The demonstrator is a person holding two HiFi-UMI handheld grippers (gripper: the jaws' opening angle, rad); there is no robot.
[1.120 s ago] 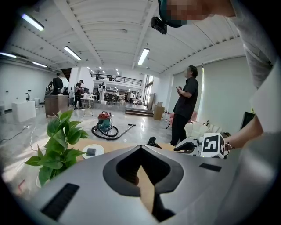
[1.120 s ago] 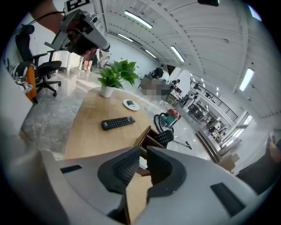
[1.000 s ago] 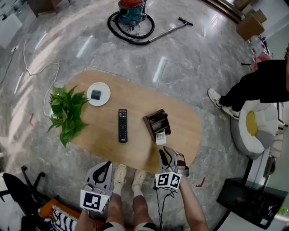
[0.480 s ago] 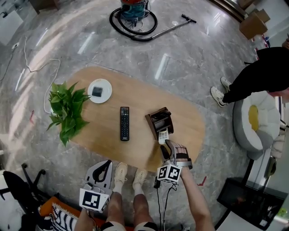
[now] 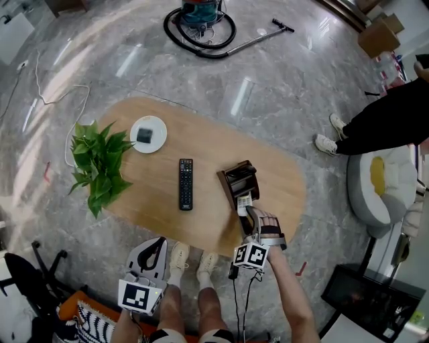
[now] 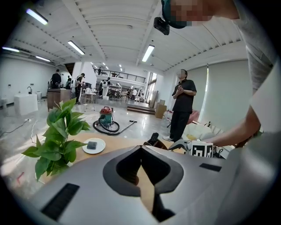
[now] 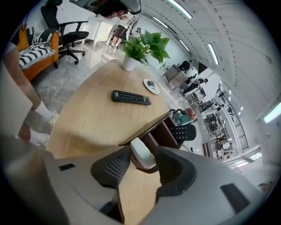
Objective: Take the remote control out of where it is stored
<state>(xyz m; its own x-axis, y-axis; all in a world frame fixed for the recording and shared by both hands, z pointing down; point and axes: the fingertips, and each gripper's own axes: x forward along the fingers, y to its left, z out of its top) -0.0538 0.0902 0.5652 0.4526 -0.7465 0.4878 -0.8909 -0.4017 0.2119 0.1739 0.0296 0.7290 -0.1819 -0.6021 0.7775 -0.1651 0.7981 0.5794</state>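
Note:
A brown holder [image 5: 239, 182] stands on the oval wooden table [image 5: 281, 174]. A black remote [image 7: 184, 132] and a white remote [image 5: 243, 201] stick out of it. My right gripper [image 5: 247, 216] is at the holder's near side. It is open, its jaws having widened within the last second. The white remote's end [image 7: 140, 156] lies between the jaws, with the pads off it. Another black remote [image 5: 186, 183] lies flat on the table left of the holder. My left gripper [image 5: 156, 246] hangs shut and empty over my lap, short of the table edge.
A potted plant [image 5: 99, 164] and a white plate [image 5: 148, 134] with a dark block sit at the table's left end. A vacuum cleaner [image 5: 201, 17] with its hose lies on the floor beyond. A person [image 5: 389, 120] stands at right beside a white seat [image 5: 379, 187].
My right gripper has moved forward and down to the holder, and the white remote's end now sits between its jaws. The left gripper has stayed put.

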